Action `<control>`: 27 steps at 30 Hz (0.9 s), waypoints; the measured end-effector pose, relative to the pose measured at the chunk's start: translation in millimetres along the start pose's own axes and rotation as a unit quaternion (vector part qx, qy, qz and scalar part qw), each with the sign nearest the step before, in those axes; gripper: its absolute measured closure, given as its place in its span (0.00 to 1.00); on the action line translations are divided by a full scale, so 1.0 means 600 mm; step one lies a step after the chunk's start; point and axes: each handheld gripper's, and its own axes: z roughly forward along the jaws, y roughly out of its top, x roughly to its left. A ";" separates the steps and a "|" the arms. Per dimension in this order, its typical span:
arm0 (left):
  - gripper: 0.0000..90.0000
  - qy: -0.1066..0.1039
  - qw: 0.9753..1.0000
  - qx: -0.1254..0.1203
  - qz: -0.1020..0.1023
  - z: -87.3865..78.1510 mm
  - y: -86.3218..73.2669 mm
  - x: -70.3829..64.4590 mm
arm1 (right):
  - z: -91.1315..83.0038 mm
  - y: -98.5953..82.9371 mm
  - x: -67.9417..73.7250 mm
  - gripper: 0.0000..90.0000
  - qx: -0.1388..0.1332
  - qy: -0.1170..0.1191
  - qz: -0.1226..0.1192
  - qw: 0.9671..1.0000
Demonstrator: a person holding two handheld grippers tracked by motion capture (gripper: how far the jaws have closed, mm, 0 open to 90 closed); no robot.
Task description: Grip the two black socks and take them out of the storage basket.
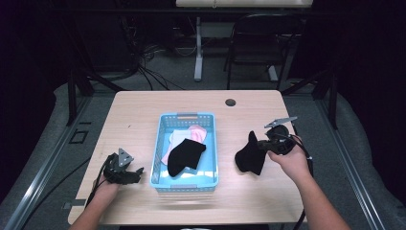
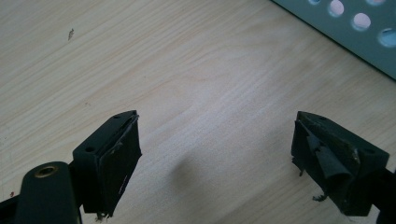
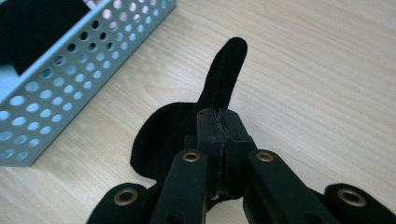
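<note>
Black fabric marks the thing in hand: a sock (image 1: 250,155) pinched between the closed jaws of the right gripper (image 1: 264,143), hanging from them with its lower part reaching the wooden table (image 1: 143,105). In the right gripper view the sock (image 3: 219,88) runs straight ahead of the fingertips, one end standing up past them, its long axis roughly in line with the jaws. The blue basket (image 1: 211,143) lies to the left of those fingers, near but apart from the sock; it already holds a second black sock (image 1: 184,154) over pale and pink cloth (image 1: 197,132). The coming move probably turns on this sideways gap (the basket's perforated wall (image 3: 70,70) must be cleared, so a lift likely precedes the carry). The right hand (image 1: 290,163) is much the nearer; its forearm angles in from the lower right. The left gripper (image 1: 135,173) rests low at the basket's far side, its pads (image 2: 116,161) wide apart over bare table, gripping nothing.
</note>
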 end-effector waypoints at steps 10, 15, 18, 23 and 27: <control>0.17 0.000 1.000 0.001 -0.001 0.000 0.000 -0.001 | 0.005 -0.016 -0.027 0.85 0.004 -0.019 0.021 1.000; 0.17 0.000 1.000 0.001 -0.001 0.001 0.000 -0.001 | 0.006 -0.015 -0.025 0.82 0.000 -0.013 0.024 1.000; 0.17 0.000 1.000 0.002 0.001 0.001 0.000 -0.001 | 0.009 -0.014 -0.023 0.81 0.003 -0.013 0.019 1.000; 0.17 0.001 1.000 0.000 -0.001 0.001 0.000 -0.001 | 0.016 -0.003 -0.011 0.77 0.000 -0.005 0.012 1.000; 0.17 0.001 1.000 0.001 0.001 0.000 0.000 -0.001 | 0.018 0.012 0.002 0.74 0.001 0.004 -0.003 1.000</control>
